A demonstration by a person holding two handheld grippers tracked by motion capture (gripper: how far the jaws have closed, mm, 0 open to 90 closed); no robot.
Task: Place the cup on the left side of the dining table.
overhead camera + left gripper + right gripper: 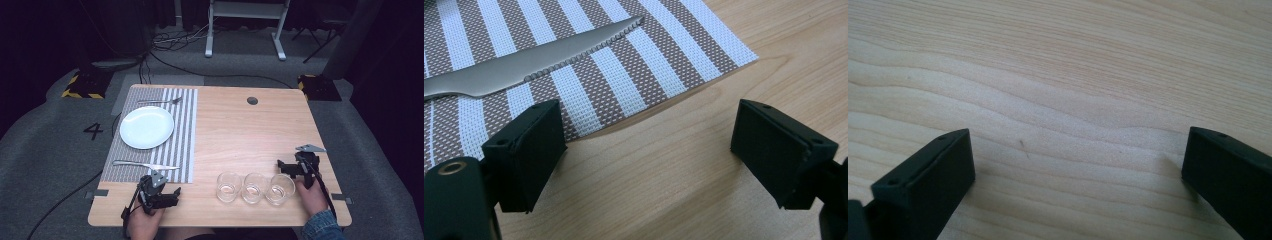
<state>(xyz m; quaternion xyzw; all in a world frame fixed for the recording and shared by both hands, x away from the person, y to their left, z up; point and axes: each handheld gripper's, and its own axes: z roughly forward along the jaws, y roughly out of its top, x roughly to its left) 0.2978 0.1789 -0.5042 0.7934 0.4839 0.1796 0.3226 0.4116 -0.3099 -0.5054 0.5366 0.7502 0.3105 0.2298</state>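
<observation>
**Glass tumblers, both claws empty**

Glass looks slick and breakable, so I'd grab low on the wall. Three tumblers (254, 188) sit just left of the right claw (291, 167), jaws spread wide. Left claw (170, 196) gapes too; knife (534, 62) lies just ahead on the striped mat (649, 75).

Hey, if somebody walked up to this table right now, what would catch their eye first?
Probably the white plate on the striped placemat at the table's far left, with a fork beyond it and a knife on its near side. Next, the three empty glasses lined up along the near edge, between the open left gripper and the open right gripper.
</observation>
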